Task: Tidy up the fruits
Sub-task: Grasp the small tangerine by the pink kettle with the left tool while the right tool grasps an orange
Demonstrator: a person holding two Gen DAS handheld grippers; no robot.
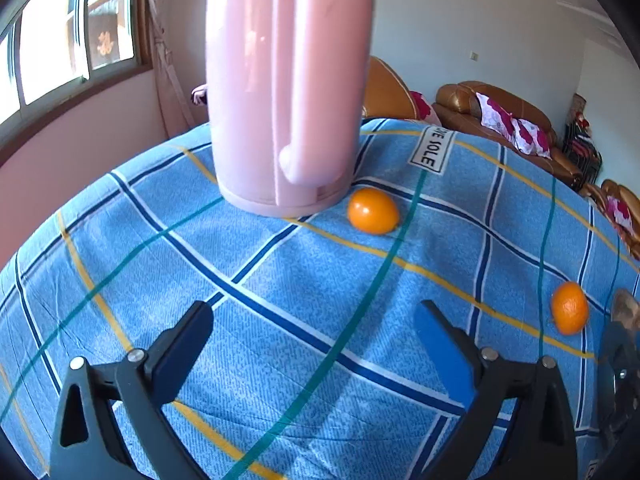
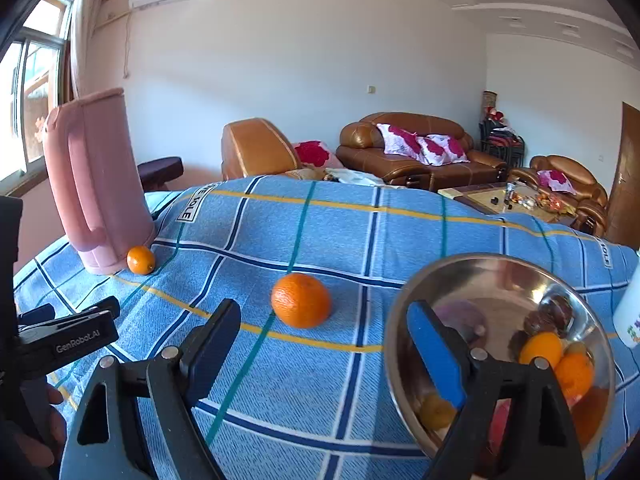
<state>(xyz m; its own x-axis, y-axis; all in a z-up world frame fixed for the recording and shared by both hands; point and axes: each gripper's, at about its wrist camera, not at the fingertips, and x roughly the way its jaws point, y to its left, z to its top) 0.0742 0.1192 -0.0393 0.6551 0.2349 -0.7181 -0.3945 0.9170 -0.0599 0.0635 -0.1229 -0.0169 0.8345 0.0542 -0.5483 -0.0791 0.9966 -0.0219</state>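
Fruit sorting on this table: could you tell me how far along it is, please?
Done: several fruits sit in the steel bowl. In hand: nothing; left gripper and right gripper are open, empty. Left: the orange mid-cloth and the smaller orange against the pink jug.

We see bare cloth [image 2: 320,360] before the orange [image 2: 301,300]; the bowl [image 2: 404,320] crowds its right, while the jug [image 2: 96,184] (a small orange [image 2: 141,260] touching its base) blocks the far left corner

Checked cloth [image 2: 360,240] bears jug [image 2: 96,184], oranges [image 2: 301,300], bowl [image 2: 500,276].
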